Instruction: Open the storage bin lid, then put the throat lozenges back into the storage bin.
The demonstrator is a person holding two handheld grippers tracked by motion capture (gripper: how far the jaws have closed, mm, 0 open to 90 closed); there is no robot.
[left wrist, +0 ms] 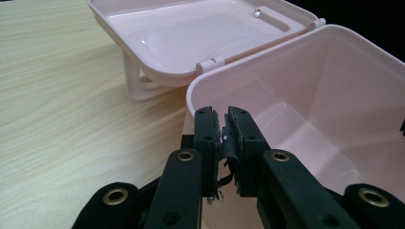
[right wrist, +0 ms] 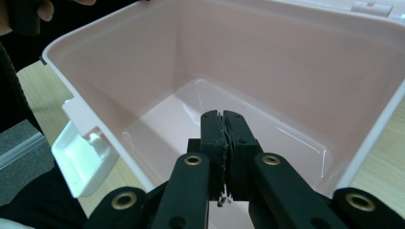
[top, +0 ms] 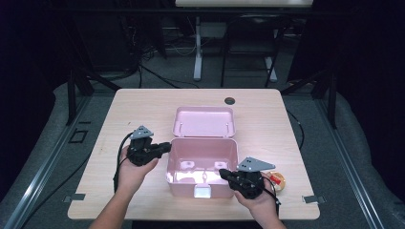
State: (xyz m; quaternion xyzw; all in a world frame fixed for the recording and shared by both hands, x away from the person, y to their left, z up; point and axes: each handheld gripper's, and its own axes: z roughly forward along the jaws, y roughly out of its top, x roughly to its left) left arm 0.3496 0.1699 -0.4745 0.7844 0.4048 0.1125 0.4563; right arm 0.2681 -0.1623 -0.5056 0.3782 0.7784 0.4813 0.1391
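Left hand-held gripper (top: 165, 147): It sits in the person's left hand (top: 133, 167), near the left side of the worktop (top: 143, 102). Its tip is right by the left wall of the box. Its jaws are pressed together, with nothing between them.

Box (top: 184, 155): A pink box stands in the middle of the worktop, closer to the near edge. It is open and has nothing inside.

Lid (top: 204, 122): The pink lid lies flat behind the box, inside up, joined to the back rim.

Clasp (top: 202, 192): A white clasp is on the front wall of the box.

Right hand-held gripper (top: 223, 173): It sits in the person's right hand (top: 260, 200), over the front right corner of the box. Its jaws are pressed together and hold nothing.

Tape roll (top: 277, 180): It lies on the worktop near the right edge, just beside the right hand.
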